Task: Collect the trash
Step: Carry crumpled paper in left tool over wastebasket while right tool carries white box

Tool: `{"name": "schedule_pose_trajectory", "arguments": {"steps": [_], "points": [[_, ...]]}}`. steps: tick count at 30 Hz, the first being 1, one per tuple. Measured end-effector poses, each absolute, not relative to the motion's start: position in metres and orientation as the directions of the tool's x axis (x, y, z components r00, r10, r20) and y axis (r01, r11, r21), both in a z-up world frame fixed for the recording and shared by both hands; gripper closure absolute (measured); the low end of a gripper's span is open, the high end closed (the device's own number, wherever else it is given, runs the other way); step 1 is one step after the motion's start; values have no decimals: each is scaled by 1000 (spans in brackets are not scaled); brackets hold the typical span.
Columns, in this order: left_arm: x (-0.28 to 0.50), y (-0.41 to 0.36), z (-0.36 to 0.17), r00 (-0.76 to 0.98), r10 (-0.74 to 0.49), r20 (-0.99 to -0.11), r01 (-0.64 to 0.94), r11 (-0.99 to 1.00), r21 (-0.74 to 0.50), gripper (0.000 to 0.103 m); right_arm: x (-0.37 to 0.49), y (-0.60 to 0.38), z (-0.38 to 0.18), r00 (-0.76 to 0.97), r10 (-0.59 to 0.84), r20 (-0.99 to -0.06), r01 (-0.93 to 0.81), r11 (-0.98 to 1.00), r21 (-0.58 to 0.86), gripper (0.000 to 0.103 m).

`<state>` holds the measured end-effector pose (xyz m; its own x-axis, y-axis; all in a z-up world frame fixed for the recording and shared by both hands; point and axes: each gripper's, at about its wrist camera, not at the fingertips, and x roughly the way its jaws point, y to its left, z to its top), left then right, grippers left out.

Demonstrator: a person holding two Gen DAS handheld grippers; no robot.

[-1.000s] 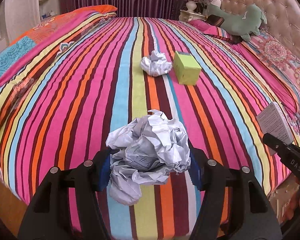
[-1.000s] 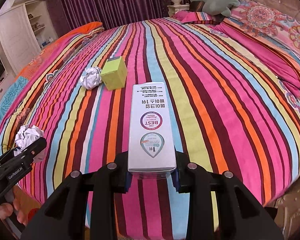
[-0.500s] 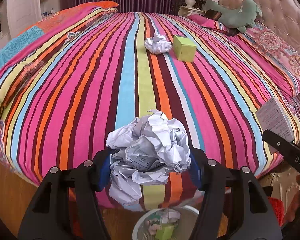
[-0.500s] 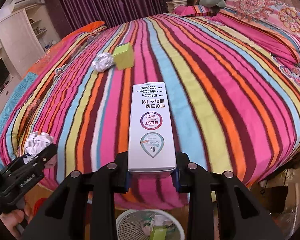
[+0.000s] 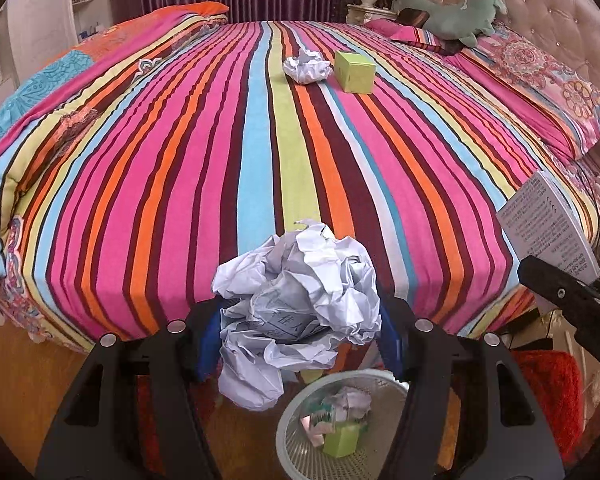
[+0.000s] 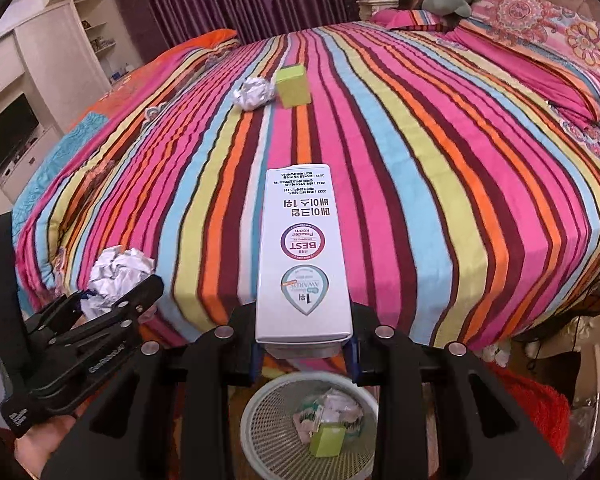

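In the left wrist view, we are pinching a crumpled paper ball (image 5: 300, 312) in the left gripper (image 5: 298, 344), its blue pads pressed into the wad from both sides. We are holding it out past the near edge of the bed (image 5: 260, 152), and the mesh wastebasket (image 5: 296, 452) is standing on the floor just beneath and slightly right, so a release from here would likely drop the paper in or near the rim. The basket is already holding a green carton and some scraps. Faint handwriting is showing on the wad, but we cannot read it. Far up the striped cover, another paper ball (image 5: 306, 66) and a green box (image 5: 355, 71) are lying just beside each other, not yet collected. At the right edge the other gripper, marked "D", is carrying a box with print too small to read.

In the right wrist view, we are clamping a white carton (image 6: 304, 248) by its near end in the right gripper (image 6: 303, 340), the long body sticking forward over the bed edge, with the wastebasket (image 6: 260, 412) directly below. Its label is facing us upside down: "BEST", "Powder Room", "AWARDS" and Korean lines dated 2022. On the left, the other gripper is gripping its paper ball beside a mark we cannot make out clearly.
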<state>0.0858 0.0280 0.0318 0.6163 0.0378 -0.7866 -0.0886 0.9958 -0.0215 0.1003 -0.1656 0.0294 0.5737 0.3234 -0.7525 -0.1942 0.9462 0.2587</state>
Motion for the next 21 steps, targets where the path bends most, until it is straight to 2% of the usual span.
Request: {"name": "schedule_pose_trajectory", "arguments": {"steps": [10, 21], "points": [[50, 15, 14, 577, 46, -815, -45, 999, 24, 42, 67, -161, 12, 512, 307, -802, -165, 952, 259, 74], [35, 1, -42, 395, -33, -918, -9, 999, -40, 42, 52, -165, -56, 276, 322, -906, -80, 947, 312, 74]]}}
